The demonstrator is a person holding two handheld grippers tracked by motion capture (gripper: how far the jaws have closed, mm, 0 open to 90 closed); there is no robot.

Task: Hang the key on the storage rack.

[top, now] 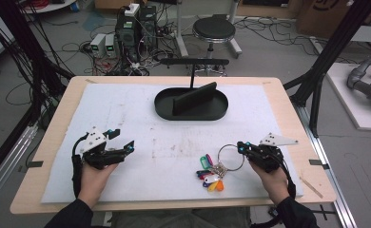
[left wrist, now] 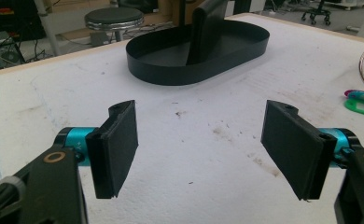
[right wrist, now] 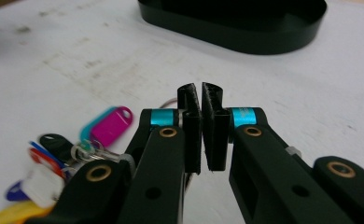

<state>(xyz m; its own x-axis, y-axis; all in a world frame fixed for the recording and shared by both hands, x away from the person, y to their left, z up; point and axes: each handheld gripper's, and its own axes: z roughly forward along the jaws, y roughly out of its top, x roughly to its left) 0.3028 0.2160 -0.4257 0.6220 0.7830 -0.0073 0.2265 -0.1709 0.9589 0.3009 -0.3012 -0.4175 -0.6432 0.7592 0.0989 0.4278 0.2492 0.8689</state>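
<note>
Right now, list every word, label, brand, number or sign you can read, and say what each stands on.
No text can be read in these pictures.
Coloured key tags on the key ring: any writing is too small or blurred to read.
Cardboard box at the top right of the high view: a dark mark, cut off and unreadable.
Black oval tray, left gripper, right gripper: no markings visible.

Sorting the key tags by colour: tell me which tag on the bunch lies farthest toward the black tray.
The green tag, lying beside the magenta one at the top of the bunch. The blue, white, yellow and orange tags fan out toward the person's edge of the table.
</note>
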